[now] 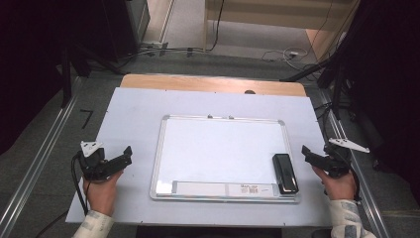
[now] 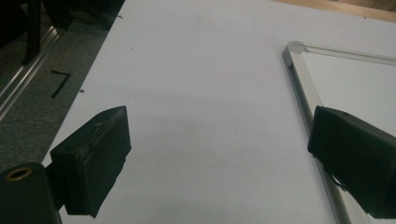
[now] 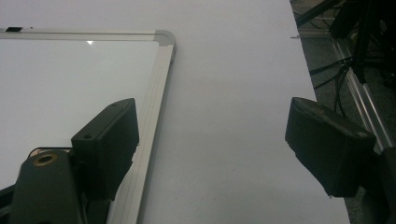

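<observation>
One black rectangular eraser (image 1: 285,173) lies on the lower right corner of one silver-framed whiteboard (image 1: 159,148), which sits flat in the middle of the white worktop (image 1: 133,109). The board looks clean and the eraser untouched, so any wiping seems not yet begun. Two tools flank the board: the left tool (image 1: 126,154) and the right tool (image 1: 306,153), each with jaws spread wide and empty.

At the lower left and lower right of the high view, pale patterned sleeves (image 1: 94,224) end at the wrists. Each hand carries a black gripper, left gripper (image 1: 125,154) and right gripper (image 1: 308,153), topped by a grey three-cornered plate (image 1: 91,148). A black cable (image 1: 76,179) trails from the left one. Blocky black jaws show a brass-ringed screw hole (image 2: 18,174).
</observation>
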A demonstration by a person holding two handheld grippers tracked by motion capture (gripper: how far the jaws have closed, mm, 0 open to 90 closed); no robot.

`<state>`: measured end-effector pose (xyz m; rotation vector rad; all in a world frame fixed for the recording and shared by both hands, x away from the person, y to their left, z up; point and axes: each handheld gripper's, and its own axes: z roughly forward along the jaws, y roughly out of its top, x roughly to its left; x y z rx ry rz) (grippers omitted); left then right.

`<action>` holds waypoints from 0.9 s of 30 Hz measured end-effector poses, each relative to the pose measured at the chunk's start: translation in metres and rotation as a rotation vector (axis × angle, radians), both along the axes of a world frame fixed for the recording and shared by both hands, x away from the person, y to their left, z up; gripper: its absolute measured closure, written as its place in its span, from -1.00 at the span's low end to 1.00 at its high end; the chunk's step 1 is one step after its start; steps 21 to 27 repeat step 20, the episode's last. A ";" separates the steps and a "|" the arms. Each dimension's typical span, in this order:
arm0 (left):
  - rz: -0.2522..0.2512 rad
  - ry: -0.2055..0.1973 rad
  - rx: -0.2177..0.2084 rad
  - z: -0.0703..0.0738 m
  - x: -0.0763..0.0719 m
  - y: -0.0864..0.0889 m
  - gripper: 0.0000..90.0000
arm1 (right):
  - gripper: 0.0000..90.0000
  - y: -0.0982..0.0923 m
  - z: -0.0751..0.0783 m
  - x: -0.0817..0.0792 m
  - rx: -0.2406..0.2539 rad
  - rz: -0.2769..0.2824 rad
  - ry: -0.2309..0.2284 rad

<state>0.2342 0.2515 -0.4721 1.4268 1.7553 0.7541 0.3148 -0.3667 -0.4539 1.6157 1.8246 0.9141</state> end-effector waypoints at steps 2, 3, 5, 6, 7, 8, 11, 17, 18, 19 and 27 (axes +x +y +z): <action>0.001 -0.001 -0.001 0.000 0.000 0.000 -0.86 | -0.64 -0.001 0.000 0.000 -0.002 0.003 -0.001; 0.001 -0.001 0.001 0.000 0.000 0.000 -0.86 | -0.64 -0.002 0.000 0.000 -0.001 -0.001 0.002; 0.001 0.000 0.000 0.000 0.000 0.000 -0.86 | -0.64 -0.002 0.000 -0.001 0.001 -0.003 0.001; 0.001 -0.001 0.000 0.000 0.000 0.000 -0.86 | -0.64 -0.003 0.000 -0.001 0.000 -0.004 0.000; 0.001 0.000 -0.001 0.000 0.000 0.000 -0.86 | -0.64 -0.004 -0.001 -0.001 0.000 -0.005 0.000; 0.001 0.000 -0.001 0.000 0.000 0.000 -0.86 | -0.64 -0.005 -0.001 -0.001 0.000 -0.008 0.000; 0.001 -0.001 0.001 0.000 0.000 0.000 -0.86 | -0.64 -0.008 -0.002 -0.002 0.002 -0.016 0.005; 0.000 -0.002 0.001 0.000 0.000 0.000 -0.86 | -0.64 -0.014 -0.003 -0.005 0.002 -0.029 0.004; 0.000 -0.002 0.000 0.000 0.000 0.000 -0.86 | -0.64 -0.014 -0.003 -0.005 0.003 -0.033 0.004; 0.002 0.000 0.002 0.000 0.000 0.000 -0.86 | -0.64 -0.015 -0.003 -0.005 0.006 -0.036 0.002; 0.002 0.001 0.002 0.000 0.000 0.000 -0.86 | -0.64 -0.015 -0.003 -0.006 0.007 -0.037 0.003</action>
